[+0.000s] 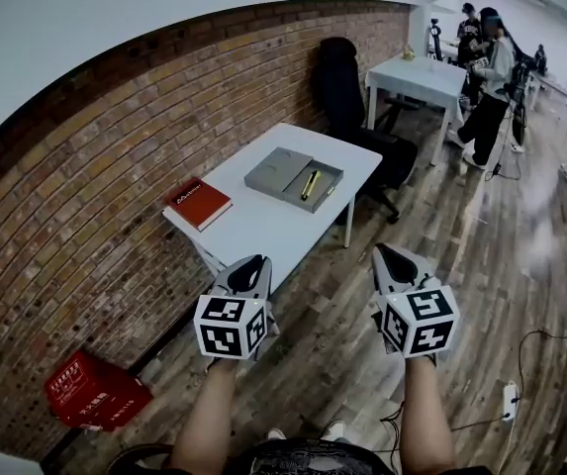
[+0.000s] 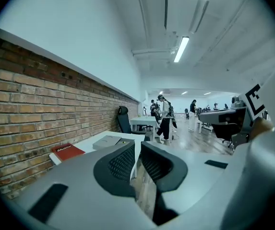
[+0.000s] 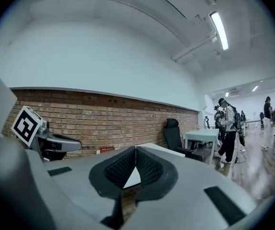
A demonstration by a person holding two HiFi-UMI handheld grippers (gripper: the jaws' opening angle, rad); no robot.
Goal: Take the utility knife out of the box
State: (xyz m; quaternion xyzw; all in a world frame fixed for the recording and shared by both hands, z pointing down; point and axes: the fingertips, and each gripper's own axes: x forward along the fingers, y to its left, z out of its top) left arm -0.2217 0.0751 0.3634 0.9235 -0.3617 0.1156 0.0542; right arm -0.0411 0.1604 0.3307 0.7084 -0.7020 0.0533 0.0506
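In the head view we see the knife point(image 1: 310, 184) lying in the open box point(image 1: 275, 171) on the table point(image 1: 263, 231), well ahead of us. Our left gripper point(image 1: 254, 263) and right gripper point(image 1: 390, 254) hang over the floor point(image 1: 332, 364). Their own views show both pairs of jaws closed on nothing. The left gripper view catches the box but not the knife.

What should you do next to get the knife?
Probably walk up to the table: the knife lies in the open box there, while the left hand-held gripper and the right hand-held gripper hang shut over the floor, short of it.
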